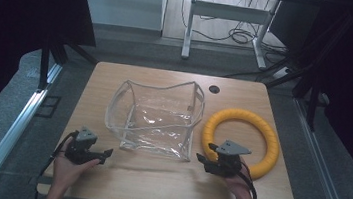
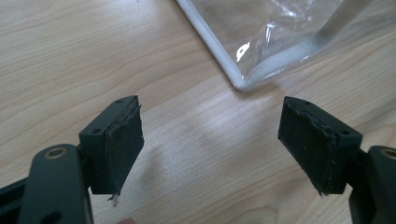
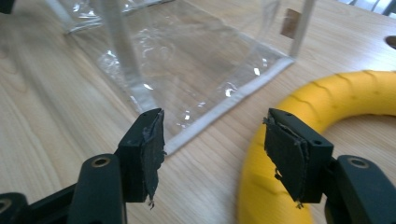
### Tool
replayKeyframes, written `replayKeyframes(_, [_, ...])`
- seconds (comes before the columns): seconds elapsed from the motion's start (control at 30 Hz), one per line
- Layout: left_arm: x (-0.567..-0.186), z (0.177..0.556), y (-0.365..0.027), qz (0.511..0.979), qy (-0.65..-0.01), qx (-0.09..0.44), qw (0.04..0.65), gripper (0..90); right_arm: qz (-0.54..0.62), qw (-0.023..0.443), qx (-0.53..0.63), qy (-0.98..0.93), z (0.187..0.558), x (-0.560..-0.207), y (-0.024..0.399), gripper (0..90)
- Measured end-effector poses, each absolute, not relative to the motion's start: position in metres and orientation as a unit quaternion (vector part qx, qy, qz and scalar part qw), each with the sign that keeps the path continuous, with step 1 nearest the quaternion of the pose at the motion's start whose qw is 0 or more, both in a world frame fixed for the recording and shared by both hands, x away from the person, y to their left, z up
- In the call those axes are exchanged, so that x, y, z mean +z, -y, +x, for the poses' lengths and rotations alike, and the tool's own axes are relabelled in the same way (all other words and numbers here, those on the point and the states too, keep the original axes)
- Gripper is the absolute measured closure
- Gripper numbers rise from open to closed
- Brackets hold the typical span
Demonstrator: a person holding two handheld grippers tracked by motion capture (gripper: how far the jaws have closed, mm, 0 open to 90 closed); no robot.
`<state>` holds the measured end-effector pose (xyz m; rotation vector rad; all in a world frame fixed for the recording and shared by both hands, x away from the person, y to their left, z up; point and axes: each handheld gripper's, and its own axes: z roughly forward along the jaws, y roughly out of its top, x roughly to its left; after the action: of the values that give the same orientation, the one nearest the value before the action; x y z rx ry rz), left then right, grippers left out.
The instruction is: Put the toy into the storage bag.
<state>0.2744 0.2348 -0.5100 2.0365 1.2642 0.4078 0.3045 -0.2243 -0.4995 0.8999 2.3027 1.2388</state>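
A clear plastic bag (image 1: 157, 120) with white trim stands open-topped in the middle of the wooden table (image 1: 155, 177). To its right lies a yellow ring (image 1: 241, 139). My left gripper (image 1: 105, 156) rests near the front left, open, its jaws wide apart over bare wood, with a corner of the bag (image 2: 243, 84) just ahead. My right gripper (image 1: 203, 159) is open at the front right, over the ring's near-left part. In the right gripper view the ring (image 3: 327, 116) curves behind the right jaw and the bag (image 3: 187, 70) lies ahead to the left.
A round cable hole (image 1: 214, 89) sits at the table's back edge. Beyond the table stands a white desk frame (image 1: 224, 19) with cables on the floor. Dark curtains hang at both sides.
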Motion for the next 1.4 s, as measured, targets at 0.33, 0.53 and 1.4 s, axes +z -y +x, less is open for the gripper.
replayKeyframes(0.33, [-0.505,0.271,-0.235,0.784,-0.485,0.159,0.354,22.5,0.338,0.185,0.429,-0.817,0.303,-0.497,0.239,33.1])
replayKeyframes(0.53, [-0.502,0.268,-0.232,0.792,-0.472,0.161,0.352,22.4,0.339,0.164,0.417,-0.827,0.303,-0.488,0.249,34.4])
replayKeyframes(1.4, [-0.504,0.271,-0.234,0.794,-0.471,0.157,0.351,22.4,0.291,0.061,0.144,-0.944,0.349,-0.488,0.234,38.0])
